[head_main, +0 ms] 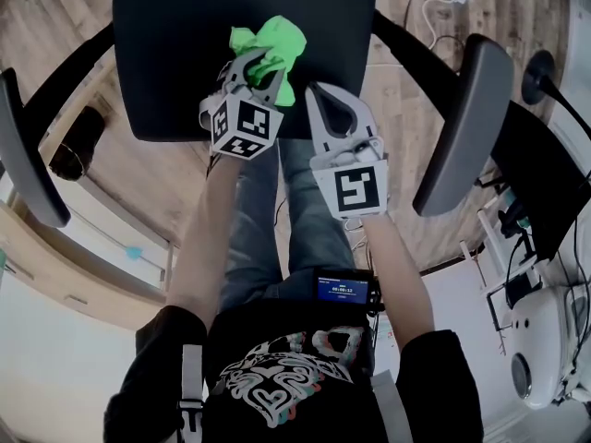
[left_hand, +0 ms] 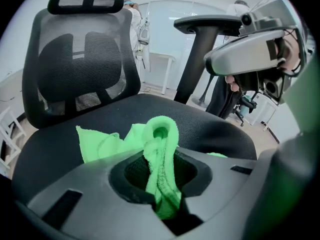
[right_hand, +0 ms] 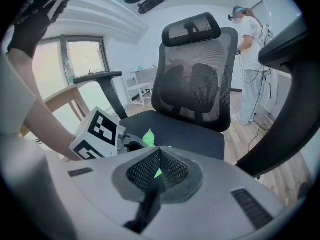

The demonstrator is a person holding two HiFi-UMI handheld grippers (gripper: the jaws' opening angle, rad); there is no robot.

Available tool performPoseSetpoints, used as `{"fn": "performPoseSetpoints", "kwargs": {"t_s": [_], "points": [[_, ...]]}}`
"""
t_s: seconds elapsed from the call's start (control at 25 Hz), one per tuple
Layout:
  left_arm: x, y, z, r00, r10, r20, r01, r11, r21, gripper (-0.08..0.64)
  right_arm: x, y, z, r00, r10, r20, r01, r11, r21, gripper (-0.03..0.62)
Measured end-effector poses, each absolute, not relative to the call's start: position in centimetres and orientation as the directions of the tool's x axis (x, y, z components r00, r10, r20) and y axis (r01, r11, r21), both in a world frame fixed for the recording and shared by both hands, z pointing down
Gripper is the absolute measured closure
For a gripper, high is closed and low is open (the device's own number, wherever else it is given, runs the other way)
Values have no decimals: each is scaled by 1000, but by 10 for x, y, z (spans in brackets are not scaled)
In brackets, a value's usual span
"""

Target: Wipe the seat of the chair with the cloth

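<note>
While the left gripper [head_main: 260,68] bears down on the chair seat [head_main: 175,58], its jaws stand nearly closed, clamped on a fold of the green cloth [head_main: 273,46]. In the left gripper view the pinched ridge of cloth [left_hand: 161,156] runs straight up the middle of the frame, along the line of the jaws and towards the mesh backrest [left_hand: 80,69]. The loose remainder fans out flat on the seat towards the left of the frame.

In the head view the cloth sits bunched near the upper centre of the frame, close to the seat's front edge. Bare black seat lies open to the left and right of it and above it. The two armrests, one at the left edge of the frame [head_main: 28,155] and one at the right [head_main: 466,118], stand well clear of the seat's sides.

The right gripper [head_main: 316,95] hangs just beside the left one, over the front edge. Its jaws are pressed together with nothing between them.
</note>
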State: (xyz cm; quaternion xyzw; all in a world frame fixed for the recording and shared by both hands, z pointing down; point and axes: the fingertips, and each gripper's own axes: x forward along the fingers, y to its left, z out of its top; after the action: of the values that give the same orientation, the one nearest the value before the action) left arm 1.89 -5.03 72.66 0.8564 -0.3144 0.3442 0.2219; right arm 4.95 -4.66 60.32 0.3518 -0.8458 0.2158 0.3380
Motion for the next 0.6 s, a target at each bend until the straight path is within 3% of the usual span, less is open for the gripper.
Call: {"fn": "performPoseSetpoints", "kwargs": {"t_s": [0.6], "points": [[15,-50,732,567,-359,741,-711,-667,221,477,51,-40,601,-519,-444,731,-737,665,-120,591]]}}
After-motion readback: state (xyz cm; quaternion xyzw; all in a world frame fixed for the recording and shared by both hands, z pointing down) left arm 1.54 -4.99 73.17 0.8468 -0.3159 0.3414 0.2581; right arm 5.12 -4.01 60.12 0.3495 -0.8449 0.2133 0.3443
